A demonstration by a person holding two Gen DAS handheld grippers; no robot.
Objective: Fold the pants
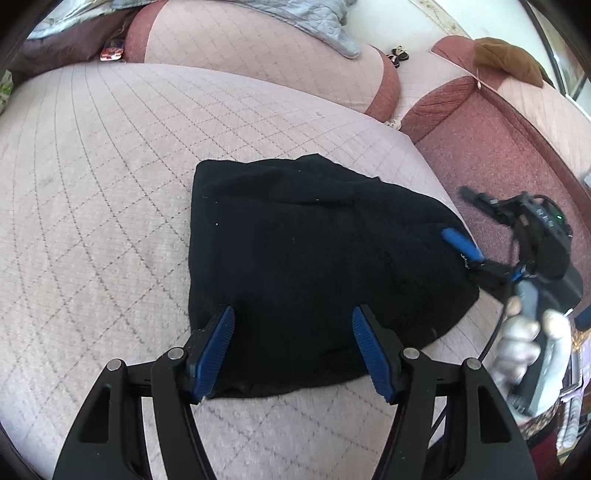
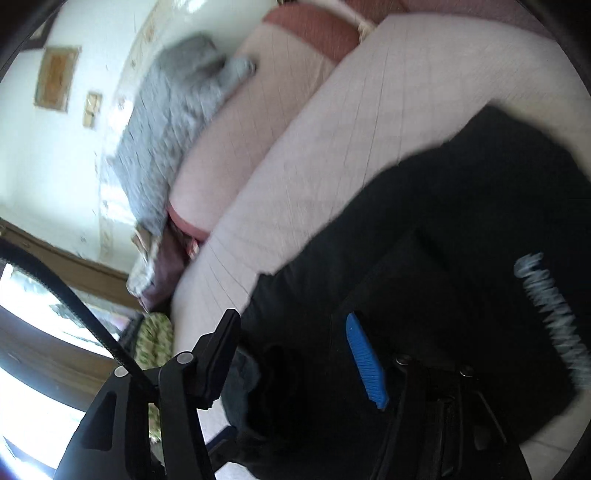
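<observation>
Pants [image 1: 314, 258], black, lying folded into a compact bundle on the pale quilted sofa seat [image 1: 103, 192], sitting toward the seat's right edge, near its front corner. White lettering showing on the fabric in the right wrist view, blurred and unreadable.

Left tongs [image 1: 293, 343] hovering over the near edge of the bundle, blue pads spread wide, nothing pinched between them; black fabric filling the gap below.

Right tongs [image 1: 463, 245] reaching in from the sofa seat's right edge, one blue pad resting over the bundle's right side. Standing apart in the right wrist view as well [image 2: 295, 354], with dark cloth lying between and beneath the fingers; impossible to tell whether the pads are pressing on the cloth. A bare hand [image 1: 524, 343] gripping the handle of the right tongs, blurred.

Beyond the seat, a back cushion [image 1: 258, 59] in pink with reddish trim, a grey quilted blanket [image 1: 325, 26] draped over its top. A brown cloth [image 1: 506, 59] lying on the reddish armrest at the far right corner. Framed pictures [image 2: 55, 77] hanging on the pale wall in the right wrist view.
</observation>
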